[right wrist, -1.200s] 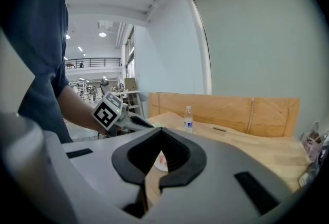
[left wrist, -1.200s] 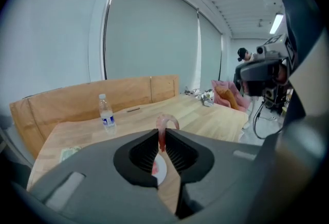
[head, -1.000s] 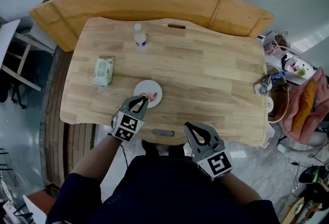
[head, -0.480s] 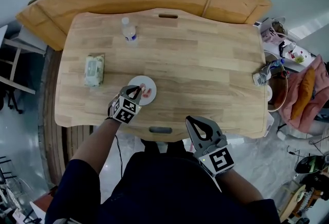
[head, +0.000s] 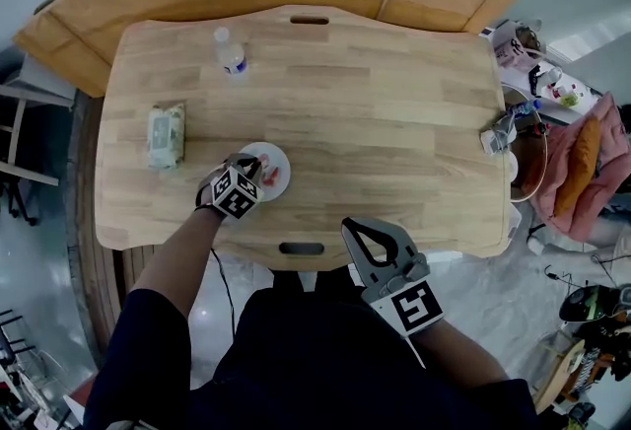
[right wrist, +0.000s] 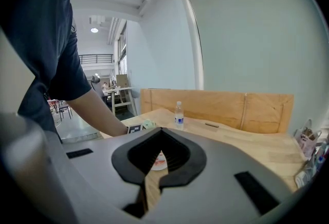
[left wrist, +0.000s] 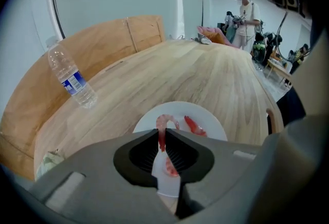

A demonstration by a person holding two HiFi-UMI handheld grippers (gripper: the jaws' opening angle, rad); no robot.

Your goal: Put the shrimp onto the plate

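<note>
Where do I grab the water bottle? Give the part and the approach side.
Grip the water bottle across its labelled middle, coming in level from the person's side. It stands upright on the table, so its round, straight-sided body faces that way, while the cap on top looks too small to clamp well.

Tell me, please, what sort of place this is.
Probably an open office or lab workspace, not a kitchen: a wooden table, more desks along a windowed hall, and another person standing in the background.
</note>
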